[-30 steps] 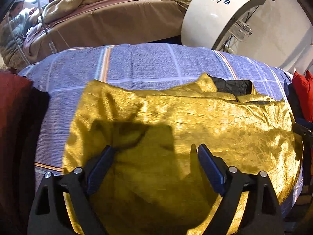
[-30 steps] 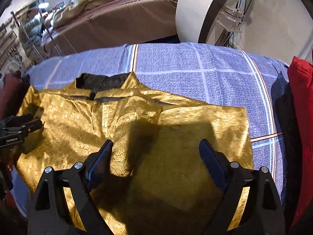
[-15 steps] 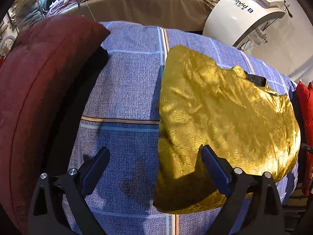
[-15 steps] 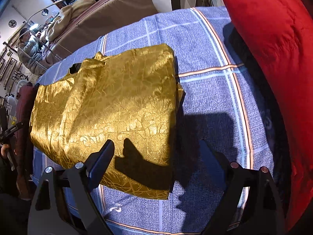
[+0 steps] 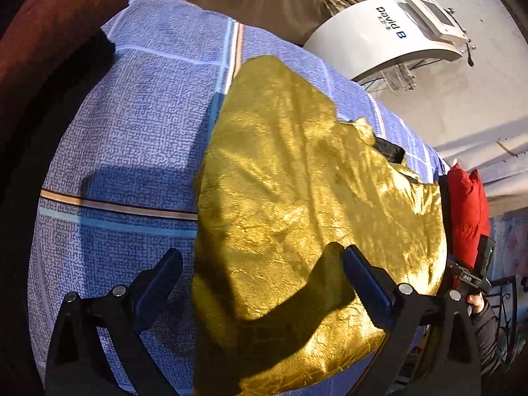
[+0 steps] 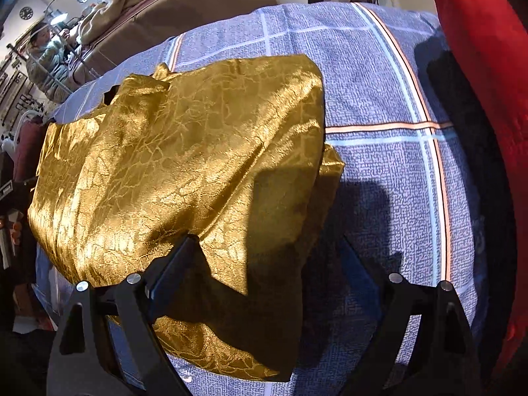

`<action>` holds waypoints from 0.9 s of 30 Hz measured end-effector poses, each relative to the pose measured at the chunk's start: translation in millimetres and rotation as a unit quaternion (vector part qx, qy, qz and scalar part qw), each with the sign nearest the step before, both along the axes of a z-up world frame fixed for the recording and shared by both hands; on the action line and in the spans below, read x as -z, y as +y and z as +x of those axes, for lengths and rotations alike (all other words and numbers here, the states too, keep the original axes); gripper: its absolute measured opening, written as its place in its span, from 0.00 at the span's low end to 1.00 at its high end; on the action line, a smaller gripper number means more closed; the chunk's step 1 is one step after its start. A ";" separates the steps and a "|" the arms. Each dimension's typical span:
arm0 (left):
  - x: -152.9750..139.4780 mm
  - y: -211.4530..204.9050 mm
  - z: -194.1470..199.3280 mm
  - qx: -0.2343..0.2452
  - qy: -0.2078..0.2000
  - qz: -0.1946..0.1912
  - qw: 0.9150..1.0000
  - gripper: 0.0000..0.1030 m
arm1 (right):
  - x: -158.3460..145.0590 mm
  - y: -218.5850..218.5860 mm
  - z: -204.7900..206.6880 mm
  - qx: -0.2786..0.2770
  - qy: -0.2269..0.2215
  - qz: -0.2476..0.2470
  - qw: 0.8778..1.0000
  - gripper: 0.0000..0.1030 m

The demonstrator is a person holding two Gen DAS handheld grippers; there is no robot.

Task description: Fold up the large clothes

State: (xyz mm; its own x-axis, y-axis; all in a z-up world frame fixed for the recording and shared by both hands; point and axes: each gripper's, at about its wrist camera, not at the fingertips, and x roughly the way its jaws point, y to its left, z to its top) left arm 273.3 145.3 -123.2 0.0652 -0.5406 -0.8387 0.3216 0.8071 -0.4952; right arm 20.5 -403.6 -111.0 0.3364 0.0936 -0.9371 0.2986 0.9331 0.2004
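Note:
A shiny gold garment [image 5: 297, 198] with a black lining at its collar [image 5: 389, 150] lies partly folded on a blue checked bedspread [image 5: 132, 132]. My left gripper [image 5: 260, 274] is open, low over the garment's near left corner, one finger over the bedspread and one over the cloth. In the right wrist view the same garment [image 6: 184, 151] fills the left half. My right gripper [image 6: 267, 264] is open over its near right corner, holding nothing. The right gripper's body also shows at the far right of the left wrist view [image 5: 475, 274].
A dark red cushion [image 5: 39, 49] lies at the bed's left end and a red cushion [image 6: 485, 82] at its right end. A white machine [image 5: 379, 43] and a brown bed [image 6: 184, 13] stand behind. A person [image 6: 46, 59] sits at the back left.
Both grippers have swung outward from the garment's middle to its ends and dropped closer to its near corners. The garment has not moved. Both stay open.

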 end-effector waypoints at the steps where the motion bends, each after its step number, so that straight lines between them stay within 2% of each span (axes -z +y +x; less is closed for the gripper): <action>1: -0.2 -1.2 -1.1 0.011 -0.003 -0.001 1.000 0.93 | -2.1 -1.4 -0.5 -0.003 -0.002 0.001 1.000 0.85; 5: 9.6 -9.2 -6.3 0.043 -0.012 0.056 0.997 0.93 | 0.0 -4.4 2.4 -0.007 0.010 -0.017 1.000 0.85; 8: 15.8 -13.0 -6.3 0.037 -0.015 0.064 0.997 0.95 | 1.8 -1.2 6.6 -0.011 0.013 -0.032 0.999 0.85; 12: 15.9 -30.8 -7.6 0.053 -0.045 0.089 0.994 0.95 | 2.1 5.5 11.9 -0.025 0.019 -0.059 0.998 0.85; 17: 16.7 -38.4 -5.2 0.059 -0.050 0.097 0.992 0.95 | 0.2 7.0 17.0 -0.028 0.024 -0.064 0.997 0.85; 19: 21.3 -37.7 -4.9 0.058 -0.034 0.087 0.994 0.95 | 4.8 -0.6 16.6 -0.018 0.023 -0.032 0.999 0.85; 21: 29.8 -38.8 -4.6 0.056 -0.008 0.073 0.996 0.95 | 14.0 -22.6 5.2 0.018 0.024 0.029 0.999 0.86; 24: 39.0 -32.7 -2.0 0.054 0.019 0.049 0.997 0.95 | 31.6 -43.9 -3.3 0.067 0.024 0.127 0.989 0.86; 27: 47.7 -31.9 4.0 0.047 0.043 0.027 0.998 0.95 | 37.8 -46.1 -3.9 0.065 0.009 0.153 0.986 0.86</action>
State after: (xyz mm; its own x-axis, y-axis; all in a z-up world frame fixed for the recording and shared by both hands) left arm 277.4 113.4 -170.9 -0.0569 -0.4953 -0.8669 0.3557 0.8012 -0.4811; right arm 16.6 -449.8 -148.8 0.3472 0.3310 -0.8774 0.4179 0.7830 0.4607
